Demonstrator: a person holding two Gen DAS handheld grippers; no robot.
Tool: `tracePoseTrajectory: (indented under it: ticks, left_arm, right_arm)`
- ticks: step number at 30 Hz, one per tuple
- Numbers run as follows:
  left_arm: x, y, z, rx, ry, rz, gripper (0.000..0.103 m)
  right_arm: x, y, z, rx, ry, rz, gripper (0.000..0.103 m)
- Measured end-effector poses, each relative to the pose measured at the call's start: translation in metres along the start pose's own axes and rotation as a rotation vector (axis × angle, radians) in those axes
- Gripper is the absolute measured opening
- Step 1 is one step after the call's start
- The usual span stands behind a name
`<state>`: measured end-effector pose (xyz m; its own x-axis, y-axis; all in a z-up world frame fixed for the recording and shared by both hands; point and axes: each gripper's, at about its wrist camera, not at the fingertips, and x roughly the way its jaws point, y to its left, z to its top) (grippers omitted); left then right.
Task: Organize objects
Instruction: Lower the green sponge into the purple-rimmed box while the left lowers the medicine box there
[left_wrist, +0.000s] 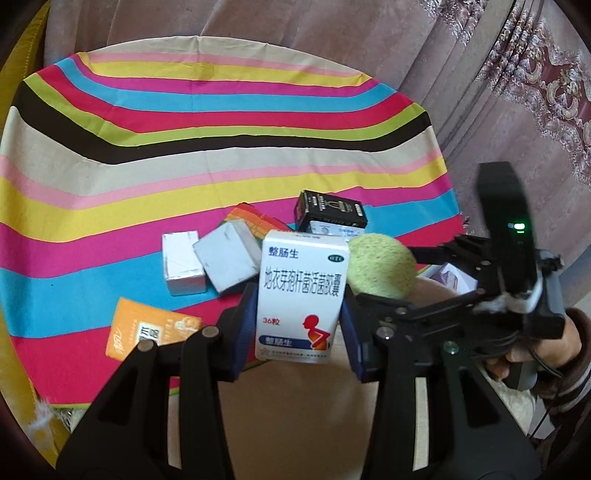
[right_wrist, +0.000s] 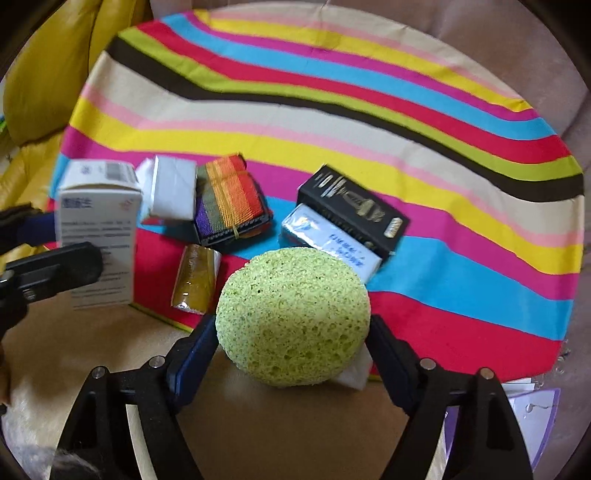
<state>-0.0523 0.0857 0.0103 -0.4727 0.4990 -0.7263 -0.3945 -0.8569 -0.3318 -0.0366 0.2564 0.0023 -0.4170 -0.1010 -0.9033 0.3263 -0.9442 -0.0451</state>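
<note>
**Mei:** Medicine carton (left_wrist: 302, 295) first: white, blue Chinese print down its face, a red-and-orange figure near the bottom. The left gripper (left_wrist: 297, 325) has its blue pads clamped on the two narrow sides.

**Jun:** Which way does it stand?

**Mei:** Upright, long axis vertical, printed face toward the left wrist camera, held above the near edge of the striped cloth (left_wrist: 184, 110).

**Jun:** And the other hand?

**Mei:** The right gripper (right_wrist: 291, 347) is closed on a round green sponge (right_wrist: 293, 317), porous all over, no clear long axis. It hangs over the cloth's near edge too, just right of the carton.

**Jun:** What lies beyond the fingers?

**Mei:** From the left wrist: two silver-wrapped blocks (left_wrist: 207, 260) side by side, the right one tilted, and an orange packet (left_wrist: 147, 328) nearer the edge. A black box (left_wrist: 328, 212) sits behind the carton.

**Jun:** Does the right wrist add anything?

**Mei:** Yes. It shows the carton's side panel and barcoded top, blurred. It also shows the rainbow-striped pad (right_wrist: 231, 199) in full, a gold foil sachet (right_wrist: 195, 278) near the sponge, and a white-and-blue box (right_wrist: 330, 242) leaning against the black one. The orange packet shows only in the left view.
</note>
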Motion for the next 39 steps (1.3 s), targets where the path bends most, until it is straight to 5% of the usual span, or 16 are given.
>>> tracePoseTrajectory:
  ticks: [14,39]
  left_arm:
    - [0.018,-0.081,0.007,0.100,0.036,-0.038,0.047]
    - [0.093,-0.255,0.004,0.349,0.199,-0.182,0.047]
  right_arm:
    - [-0.060,-0.088,-0.060,0.259,-0.151,-0.054,0.081]
    - [-0.093,-0.228,-0.178,0.612,-0.164,-0.241,0.081]
